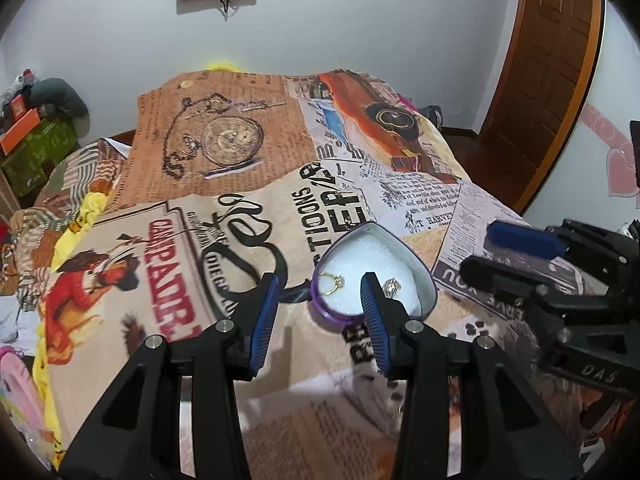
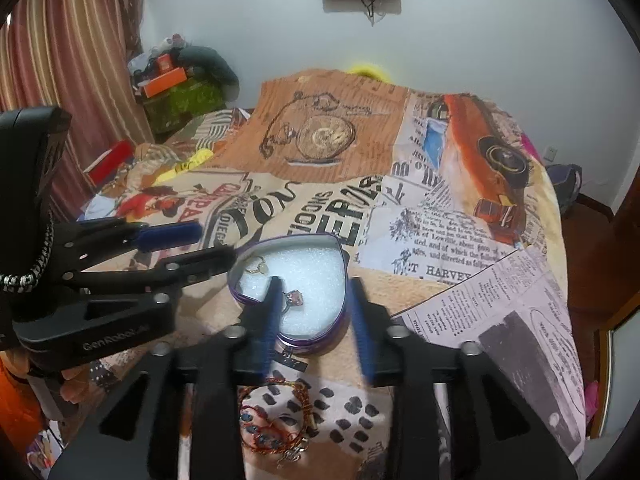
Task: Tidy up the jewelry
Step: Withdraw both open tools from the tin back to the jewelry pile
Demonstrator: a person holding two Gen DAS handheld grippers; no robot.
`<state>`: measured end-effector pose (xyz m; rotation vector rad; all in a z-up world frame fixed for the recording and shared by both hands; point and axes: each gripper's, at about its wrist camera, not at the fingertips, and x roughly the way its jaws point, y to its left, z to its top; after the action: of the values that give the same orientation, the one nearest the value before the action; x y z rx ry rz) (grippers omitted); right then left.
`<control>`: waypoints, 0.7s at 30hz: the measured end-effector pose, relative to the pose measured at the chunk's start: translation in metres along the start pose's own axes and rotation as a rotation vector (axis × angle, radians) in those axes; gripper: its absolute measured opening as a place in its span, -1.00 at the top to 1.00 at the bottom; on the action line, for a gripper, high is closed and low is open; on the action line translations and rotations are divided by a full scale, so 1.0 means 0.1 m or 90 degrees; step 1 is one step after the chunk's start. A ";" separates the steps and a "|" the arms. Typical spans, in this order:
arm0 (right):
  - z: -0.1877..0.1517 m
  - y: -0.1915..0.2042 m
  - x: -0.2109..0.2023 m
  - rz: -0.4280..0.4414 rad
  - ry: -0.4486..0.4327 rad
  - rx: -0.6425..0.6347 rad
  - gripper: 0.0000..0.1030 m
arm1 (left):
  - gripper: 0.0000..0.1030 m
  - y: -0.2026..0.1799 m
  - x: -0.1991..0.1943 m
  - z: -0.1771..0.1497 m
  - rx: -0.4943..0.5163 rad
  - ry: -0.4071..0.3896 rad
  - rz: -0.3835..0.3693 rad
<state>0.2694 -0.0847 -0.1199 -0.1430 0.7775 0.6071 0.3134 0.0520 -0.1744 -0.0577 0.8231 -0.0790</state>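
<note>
jaws: L gripper and R gripper both standing apart, holding nothing.
rings: lying in box.
next: probably fetching bracelets; gripping cord, lifting slow.

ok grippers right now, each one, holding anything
left gripper: open, holding nothing, over the heart-shaped box.
right gripper: open, holding nothing; the pink-stone ring lies in the box.

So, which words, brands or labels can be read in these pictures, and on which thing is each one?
"GenRobot.AI": black body of the left gripper.
"DAS": black body of the right gripper.
"T HARVEY": newspaper-print fabric bedspread.
"CAMPADRE", partly folded: same bedspread.
Small newsprint columns: too small to read.
</note>
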 end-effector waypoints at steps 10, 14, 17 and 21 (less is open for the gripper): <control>-0.05 0.16 -0.33 -0.029 -0.022 -0.014 0.16 | 0.09 -0.07 -0.47 -0.16 0.014 -0.011 0.011; -0.10 0.20 -0.45 -0.033 -0.023 -0.010 0.16 | 0.07 -0.14 -0.59 -0.25 0.019 -0.009 0.012; -0.15 0.22 -0.54 -0.039 -0.022 -0.009 0.16 | 0.07 -0.19 -0.66 -0.31 0.017 -0.004 0.007; -0.24 0.23 -0.61 -0.053 -0.016 -0.007 0.16 | 0.07 -0.25 -0.70 -0.42 0.014 0.004 0.002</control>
<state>0.2081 -0.1020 -0.0925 -0.1771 0.7406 0.5335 0.2340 0.0332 -0.1495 -0.0359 0.8289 -0.0844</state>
